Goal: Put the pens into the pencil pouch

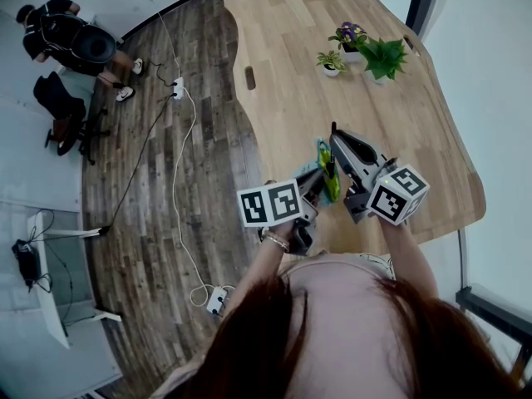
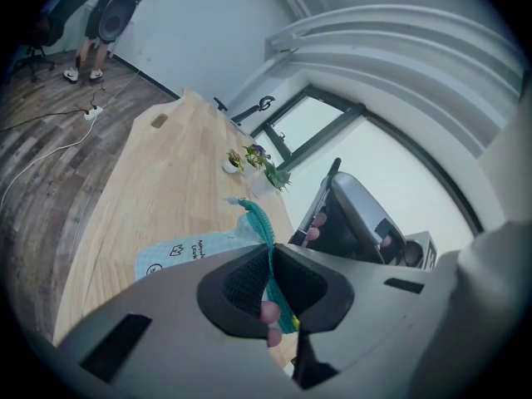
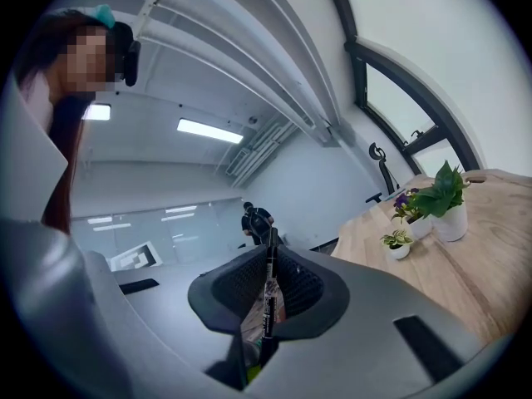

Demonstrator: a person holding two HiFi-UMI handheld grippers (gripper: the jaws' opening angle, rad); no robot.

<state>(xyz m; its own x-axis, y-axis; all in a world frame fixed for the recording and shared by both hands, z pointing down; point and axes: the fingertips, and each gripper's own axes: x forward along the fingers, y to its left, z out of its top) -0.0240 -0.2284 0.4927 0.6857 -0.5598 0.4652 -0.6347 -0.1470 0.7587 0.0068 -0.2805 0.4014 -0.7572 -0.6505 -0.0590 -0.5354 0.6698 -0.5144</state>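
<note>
Low over the front of the wooden table, both grippers meet at a pencil pouch with a teal zipper edge. My left gripper is shut on that edge. In the left gripper view the zipper strip runs between the pads, and the pale blue printed pouch body lies on the wood. My right gripper is just right of the pouch, shut on a thin black pen that stands upright between its pads. The right gripper also shows close beside the pouch's mouth. Small pink rounded ends sit low between the left jaws.
Three small potted plants stand at the table's far right. A slot is cut near the table's left edge. Cables and a power strip lie on the wooden floor at the left. A person bends over far left.
</note>
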